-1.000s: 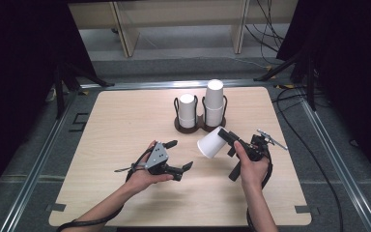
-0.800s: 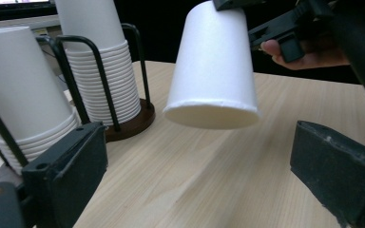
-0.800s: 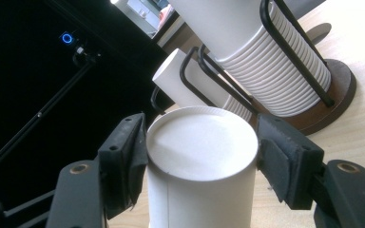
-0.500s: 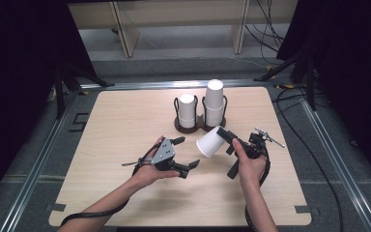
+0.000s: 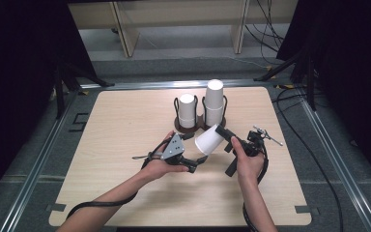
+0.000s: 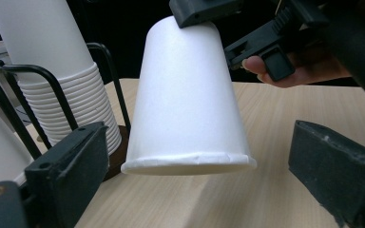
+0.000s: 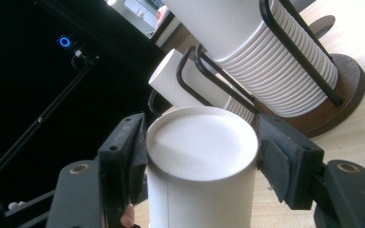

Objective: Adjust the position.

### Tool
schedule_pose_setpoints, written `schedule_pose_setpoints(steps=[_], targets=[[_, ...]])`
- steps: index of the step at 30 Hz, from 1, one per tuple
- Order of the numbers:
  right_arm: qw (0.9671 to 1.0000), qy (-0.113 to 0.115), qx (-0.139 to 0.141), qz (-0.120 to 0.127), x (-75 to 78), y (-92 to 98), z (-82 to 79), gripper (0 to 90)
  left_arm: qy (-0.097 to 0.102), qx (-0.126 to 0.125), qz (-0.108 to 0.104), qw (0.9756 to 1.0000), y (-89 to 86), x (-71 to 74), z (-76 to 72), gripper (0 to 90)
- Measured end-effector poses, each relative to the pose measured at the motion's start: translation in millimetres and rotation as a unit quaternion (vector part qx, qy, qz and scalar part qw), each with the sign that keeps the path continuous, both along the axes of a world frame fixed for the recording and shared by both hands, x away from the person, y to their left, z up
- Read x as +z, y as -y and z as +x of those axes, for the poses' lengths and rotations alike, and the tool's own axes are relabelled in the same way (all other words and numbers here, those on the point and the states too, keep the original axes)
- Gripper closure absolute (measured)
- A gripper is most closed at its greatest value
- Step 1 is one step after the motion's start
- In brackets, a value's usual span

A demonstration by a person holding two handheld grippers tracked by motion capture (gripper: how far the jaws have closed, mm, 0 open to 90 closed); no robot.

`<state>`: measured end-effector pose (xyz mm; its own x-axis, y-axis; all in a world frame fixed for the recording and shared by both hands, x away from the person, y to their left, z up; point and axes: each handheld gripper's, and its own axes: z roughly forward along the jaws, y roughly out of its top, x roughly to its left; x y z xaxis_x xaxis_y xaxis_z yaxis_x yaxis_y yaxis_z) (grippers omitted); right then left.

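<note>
A white paper cup (image 5: 206, 140) hangs tilted above the table, rim toward the left. My right gripper (image 5: 224, 137) is shut on its base end; in the right gripper view both pads (image 7: 135, 147) press the sides of the cup (image 7: 199, 190) just below its flat bottom. My left gripper (image 5: 193, 149) is open just left of the cup's rim. Its jaws have just been closing a little. In the left gripper view the cup (image 6: 190, 95) stands ahead of the left gripper (image 6: 199, 152), its rim framed by the two jaws and untouched by the pads.
A black wire holder on a brown base (image 5: 200, 127) stands at the table's far middle with a short cup stack (image 5: 187, 110) and a taller stack (image 5: 214, 101). The taller stack (image 6: 52, 71) is close behind the held cup. Bare wood lies left and front.
My left hand has carried its gripper to the right, closer to the cup's rim. The right gripper and the cup have stayed almost in place.
</note>
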<state>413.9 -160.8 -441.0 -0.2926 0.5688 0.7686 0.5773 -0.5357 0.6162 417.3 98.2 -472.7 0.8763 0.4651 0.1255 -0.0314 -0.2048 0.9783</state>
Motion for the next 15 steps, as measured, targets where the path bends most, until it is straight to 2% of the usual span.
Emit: schedule_pose_setpoints(steps=[5, 6, 7, 14, 15], targets=[[1.0000, 0.001, 0.001, -0.003, -0.7, 0.4, 1.3, 36.9, 0.005, 0.001, 0.002, 1.0000, 3.2, -1.5, 2.0, 7.4], [1.0000, -0.002, 0.000, 0.006, -0.6, -0.4, 1.2, 36.9, 0.009, 0.001, 0.003, 0.9999, 5.0, -2.5, 2.9, 7.8], [1.0000, -0.002, 0.000, 0.006, -0.6, -0.4, 1.2, 36.9, 0.010, 0.001, 0.008, 0.9999, 5.2, -2.7, 3.2, 7.8], [1.0000, 0.001, 0.000, 0.006, -0.2, -1.0, 2.0, 36.9, 0.008, 0.007, 0.009, 0.9999, 10.6, -6.5, 7.2, 8.5], [0.9999, -0.003, 0.002, 0.014, 0.1, -0.8, 1.9, 36.9, 0.010, 0.008, 0.009, 0.9999, 11.1, -7.2, 8.6, 9.3]])
